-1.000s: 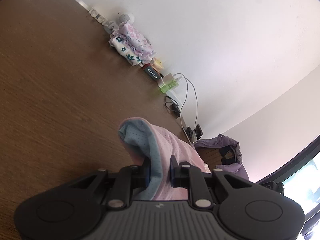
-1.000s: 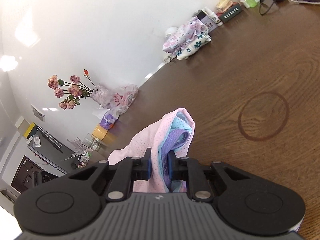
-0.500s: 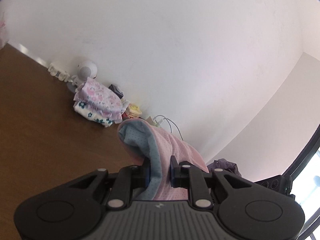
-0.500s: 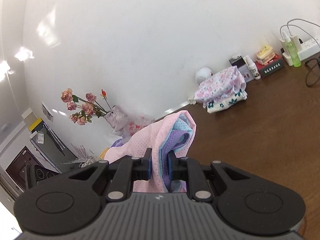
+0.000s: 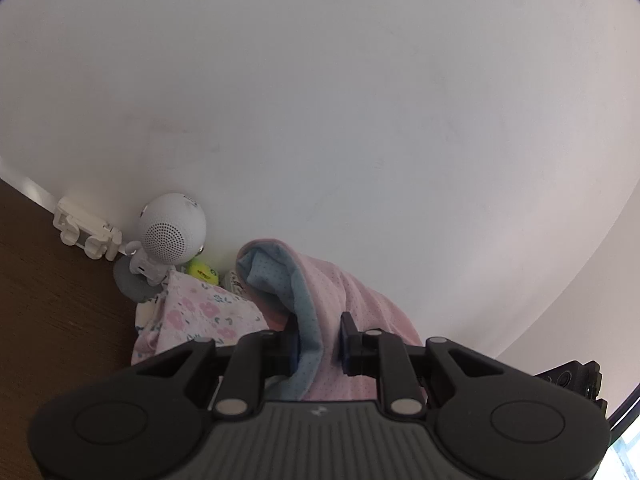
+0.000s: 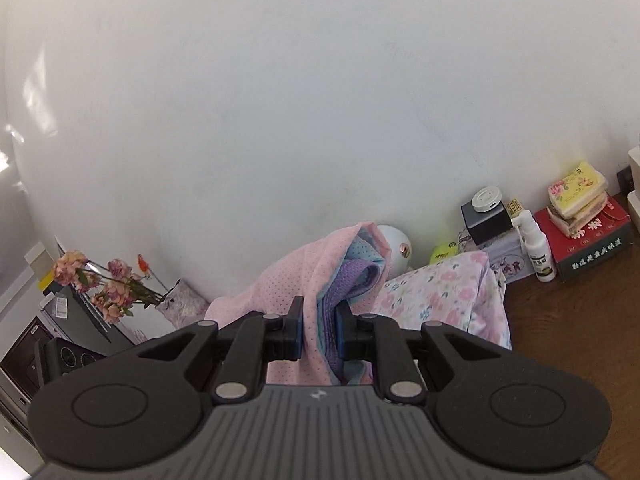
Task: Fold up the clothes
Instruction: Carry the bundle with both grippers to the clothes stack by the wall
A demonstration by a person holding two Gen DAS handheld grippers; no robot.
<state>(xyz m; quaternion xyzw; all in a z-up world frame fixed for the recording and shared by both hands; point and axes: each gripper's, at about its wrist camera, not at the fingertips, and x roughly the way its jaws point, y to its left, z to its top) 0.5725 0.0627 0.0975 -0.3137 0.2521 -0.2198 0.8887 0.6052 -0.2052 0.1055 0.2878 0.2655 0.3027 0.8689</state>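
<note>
Both tongs have advanced to the folded floral clothes (image 6: pixel 448 296) at the wall. Left tongs (image 5: pixel 319 338) and right tongs (image 6: pixel 318 330) clamp the dotted pink-blue-purple garment (image 6: pixel 288 280). Labels unreadable.

A plain white wall (image 5: pixel 320 120) fills most of both views, meeting a dark brown wood-grain table (image 5: pixel 48 320) at its base. Daylight enters through a window (image 5: pixel 628 452) at the left view's lower right corner. A dark appliance (image 6: pixel 24 344) stands at the right view's far left.
</note>
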